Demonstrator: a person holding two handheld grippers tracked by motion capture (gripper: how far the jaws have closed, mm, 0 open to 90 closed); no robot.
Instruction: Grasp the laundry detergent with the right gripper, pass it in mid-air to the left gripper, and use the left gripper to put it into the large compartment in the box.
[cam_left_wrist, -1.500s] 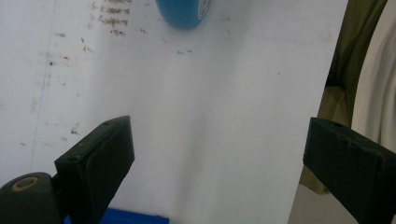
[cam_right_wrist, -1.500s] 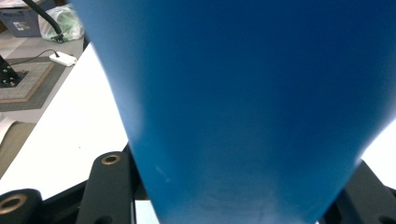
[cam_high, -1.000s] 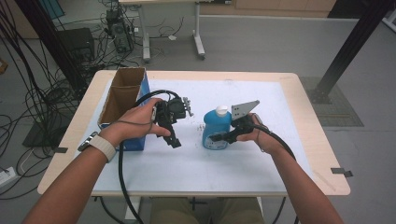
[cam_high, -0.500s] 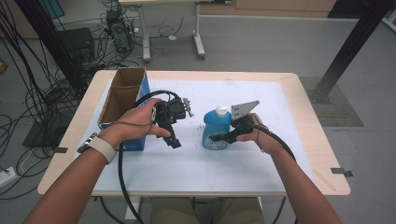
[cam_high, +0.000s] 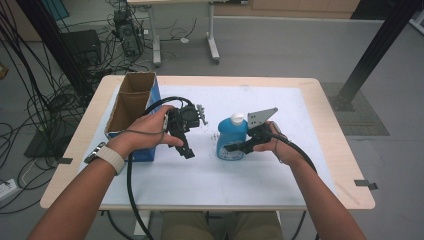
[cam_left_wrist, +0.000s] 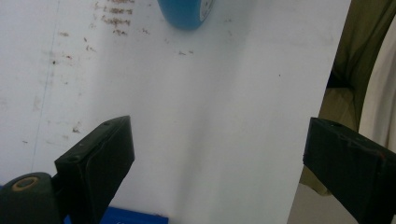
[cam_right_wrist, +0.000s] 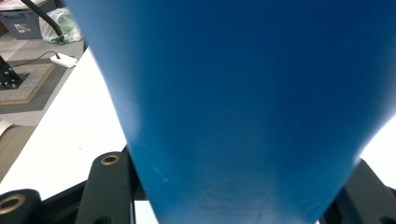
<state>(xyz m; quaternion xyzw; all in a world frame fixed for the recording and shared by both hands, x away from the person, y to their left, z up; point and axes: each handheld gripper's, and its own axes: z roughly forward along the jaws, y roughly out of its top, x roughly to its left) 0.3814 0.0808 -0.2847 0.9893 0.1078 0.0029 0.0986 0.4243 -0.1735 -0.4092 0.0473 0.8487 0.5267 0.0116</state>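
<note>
Blue bottle with white cap (cam_high: 232, 137) upright on the white sheet (cam_high: 225, 185) covering the wooden table (cam_high: 320, 100), a little right of the middle, base on the sheet. At far left, open cardboard box (cam_high: 125, 110) with blue outer sides, standing along the left edge of the sheet, its mouth facing up. Just beside the box, left hand (cam_high: 147, 132) with a pale wristwatch (cam_high: 111, 157) on the wrist, wrapped around the left gripper (cam_high: 185, 147), black cable looping over the hand and trailing off the near edge of the table. Left gripper held above the sheet, apart from the bottle, pointing down and toward the near edge. Seen from the left gripper view, left gripper (cam_left_wrist: 217, 154) released, jaws spread wide with nothing but bare sheet between them, rounded blue base of the bottle (cam_left_wrist: 187, 11) at the top and faint brown specks (cam_left_wrist: 112, 21) scattered on the sheet near it. Farther right, right gripper (cam_high: 239, 147) low against the bottle, grey three-cornered plate (cam_high: 261, 117) tilted up behind the cap, right hand (cam_high: 275, 145) gripping the handle. In the right gripper view, blue wall of the bottle (cam_right_wrist: 243, 93) very close, right gripper (cam_right_wrist: 238, 196) clamped on its lower part, one black jaw pressed to each side.
</note>
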